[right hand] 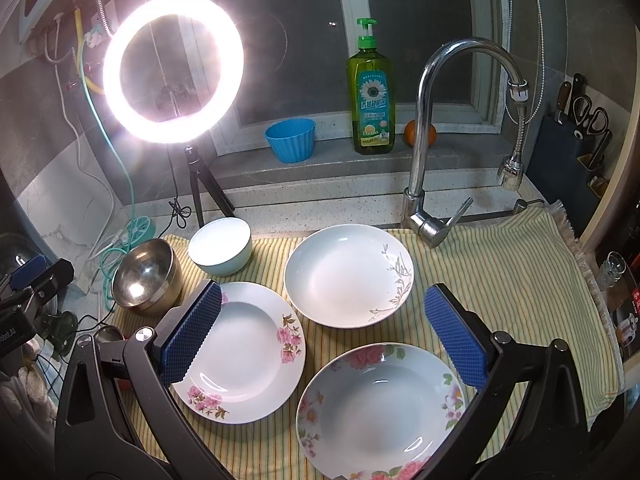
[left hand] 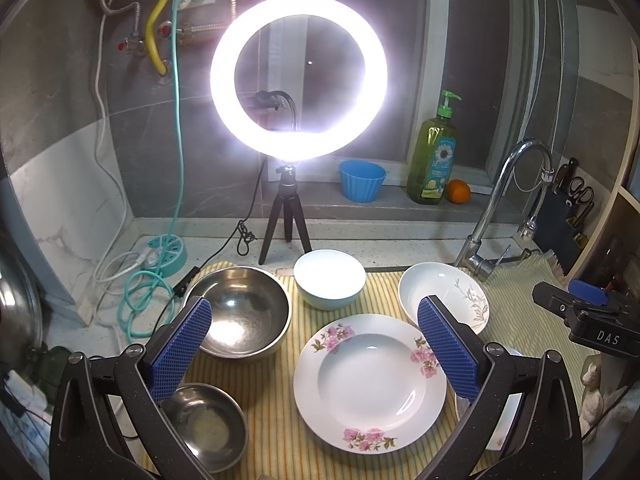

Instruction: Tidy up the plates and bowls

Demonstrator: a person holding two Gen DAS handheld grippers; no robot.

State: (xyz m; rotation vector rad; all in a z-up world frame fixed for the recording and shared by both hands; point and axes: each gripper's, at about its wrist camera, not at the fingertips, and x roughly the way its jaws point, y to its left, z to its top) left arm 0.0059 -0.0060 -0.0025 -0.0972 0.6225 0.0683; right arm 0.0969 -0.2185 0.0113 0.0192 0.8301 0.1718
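On the striped yellow-green cloth point(left hand: 276, 400) that covers the counter, the dishes lie spread out, none stacked. At the near left sits a small stainless-steel bowl point(left hand: 204, 426), with a large stainless-steel bowl point(left hand: 240, 312) just beyond it. Right of the large bowl, at the far edge of the cloth, stands a pale green ceramic bowl with a white inside point(left hand: 330, 278). Near the middle lies a white plate with pink flowers on its rim point(left hand: 370, 384), and beyond it to the right a white deep plate with a grey branch pattern point(right hand: 348, 276). Nearest on the right lies a white deep plate with a band of pink and purple flowers point(right hand: 380, 412). The left gripper point(left hand: 316, 344) hangs above the cloth with its jaws wide apart and nothing between them, its blue pads framing the pink-flowered plate. The right gripper point(right hand: 322, 336) likewise stands wide open and empty, over the gap between the three plates. Behind the dishes, a lit ring light on a small black tripod point(left hand: 298, 76) stands at the far left, then a blue fluted cup point(right hand: 291, 140), a green bottle of dish soap point(right hand: 371, 96) and an orange point(left hand: 458, 191) on the window ledge, and a chrome tap point(right hand: 448, 120) at the far right.
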